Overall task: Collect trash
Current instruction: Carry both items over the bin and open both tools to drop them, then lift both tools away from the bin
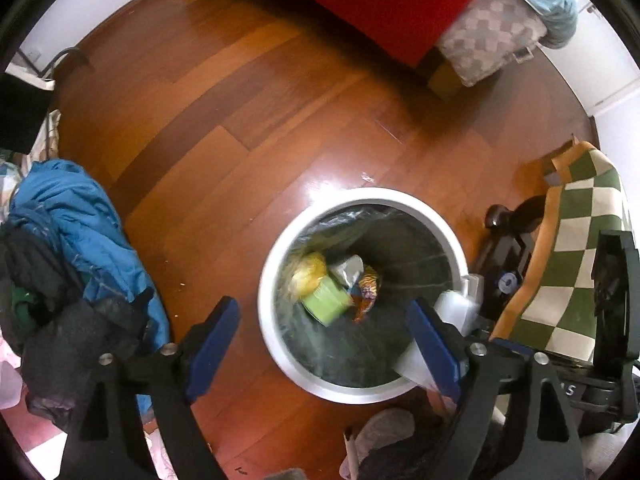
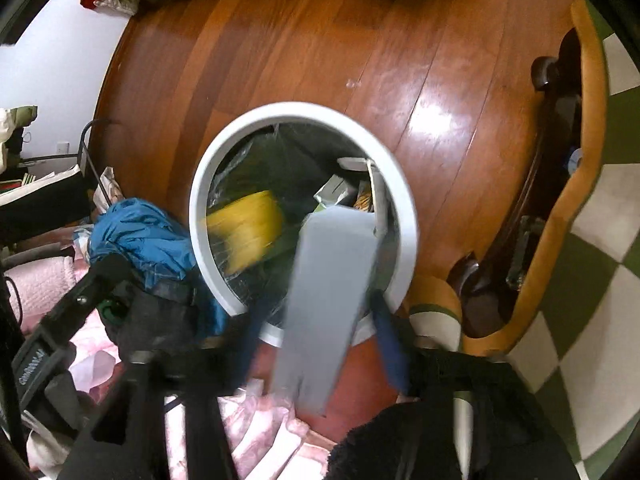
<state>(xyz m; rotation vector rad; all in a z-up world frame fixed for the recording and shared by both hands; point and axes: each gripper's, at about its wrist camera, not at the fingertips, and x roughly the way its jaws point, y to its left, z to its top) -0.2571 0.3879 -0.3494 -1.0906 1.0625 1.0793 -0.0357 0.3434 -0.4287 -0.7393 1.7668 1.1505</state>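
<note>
One white bin [image 1: 280,344] holds several scraps; both grippers [image 1: 324,344] [image 2: 320,344] released, one grey carton [image 2: 324,304] between the right's.

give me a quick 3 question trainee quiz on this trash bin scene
1. True or false: the white bin has a plastic liner.
2. Which item is already inside the bin? A) green box B) blue jacket C) checkered rug
3. What sits between the fingers of the right tool?

Key:
1. True; a clear liner shows under the rim.
2. A. The jacket lies on the floor beside the bin, the rug on the other side.
3. A flat grey carton, blurred, pointing over the bin; the fingers look spread off it. The left tool is open with nothing gripped.
</note>
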